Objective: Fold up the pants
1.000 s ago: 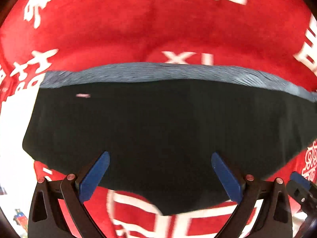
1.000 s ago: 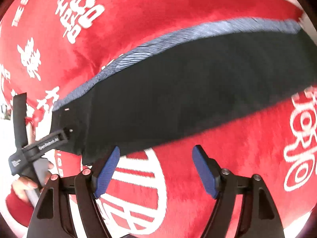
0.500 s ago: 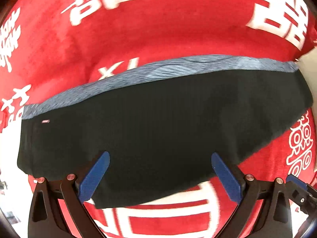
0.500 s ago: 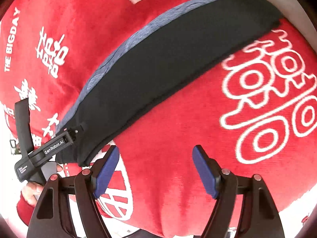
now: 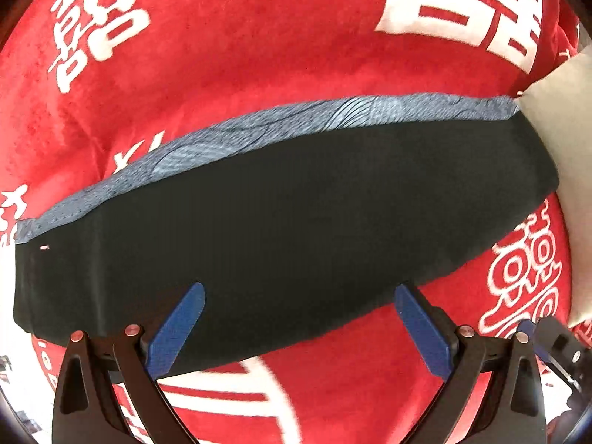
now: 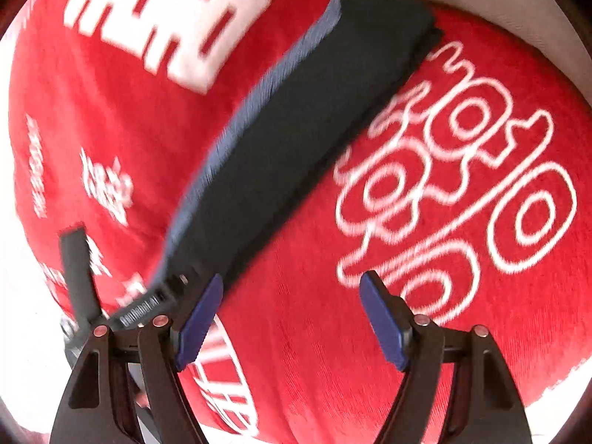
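With both my left gripper point(image 5: 299, 327) and right gripper point(image 6: 292, 318) wide and empty, the pants point(image 5: 281, 222), folded lengthwise, lie on the red blanket point(image 5: 259, 55) at 12 o'clock; next I think I must pinch one end.

Right view smeared by motion: white lettering on the red blanket point(image 6: 296, 333) ahead of my right tool point(image 6: 290, 314) unreadable. Near end of the pants point(image 6: 296, 140) hidden behind my left tool point(image 6: 144, 314). Left view: blanket lettering cut off along the top edge.
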